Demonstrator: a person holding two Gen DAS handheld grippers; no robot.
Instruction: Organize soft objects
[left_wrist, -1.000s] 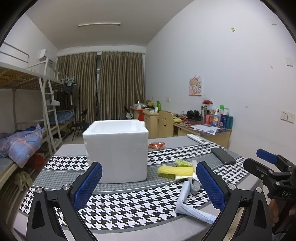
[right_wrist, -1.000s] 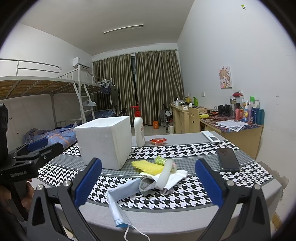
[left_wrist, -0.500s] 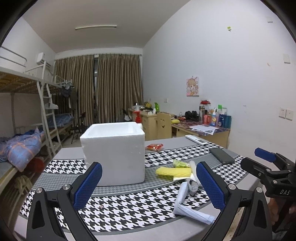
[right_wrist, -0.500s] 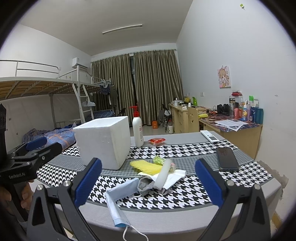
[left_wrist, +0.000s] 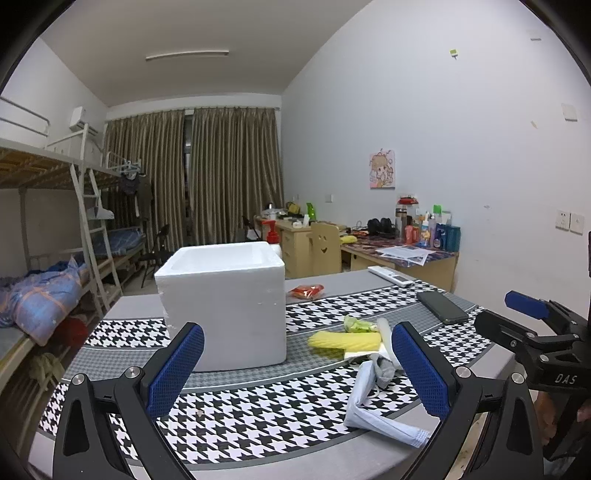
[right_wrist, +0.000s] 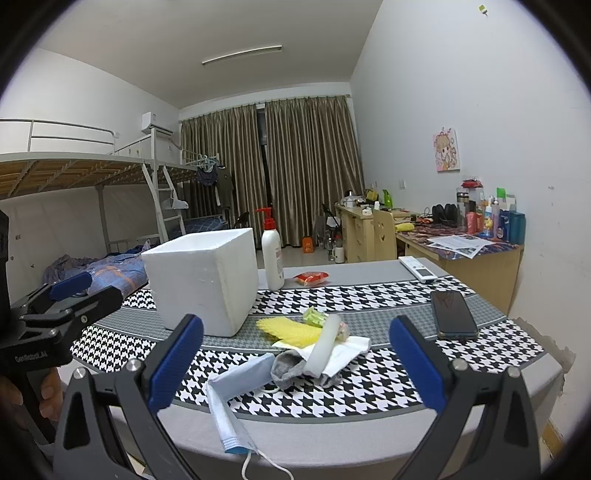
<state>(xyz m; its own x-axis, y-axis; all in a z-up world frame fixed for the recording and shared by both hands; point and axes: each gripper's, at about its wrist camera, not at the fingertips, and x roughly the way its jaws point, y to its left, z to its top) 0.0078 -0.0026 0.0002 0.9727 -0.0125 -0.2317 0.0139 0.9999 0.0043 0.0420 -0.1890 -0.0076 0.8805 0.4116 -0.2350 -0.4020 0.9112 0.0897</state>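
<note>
- While you hold both tools short of the table (left_wrist: 258, 465), your left gripper (left_wrist: 295, 369) stands wide apart with nothing between its blue pads (left_wrist: 176, 369).
- Your right gripper (right_wrist: 295, 365) is likewise spread wide and holds nothing; its left pad sits in front of the foam box (right_wrist: 207, 280).
- You have the white foam box upright on the houndstooth cloth (right_wrist: 369, 391), top open, left of the soft pile.
- Soft pile, right of the box: yellow sponge (right_wrist: 288, 329), green wrapper (right_wrist: 314, 316) just behind it, white foam roll (right_wrist: 325, 345) lying across a white cloth (right_wrist: 351, 350), grey sock (right_wrist: 288, 367) touching the roll's near end.
- Blue face mask (right_wrist: 229, 402) lies nearest you, one end hanging over the table edge, its ear loop dangling.
- Phone (right_wrist: 452, 314) lies flat to the right, well apart from the pile.
- Lotion pump bottle (right_wrist: 272, 258) stands just behind the box; red packet (right_wrist: 312, 277) and remote (right_wrist: 417, 268) lie farther back.
</note>
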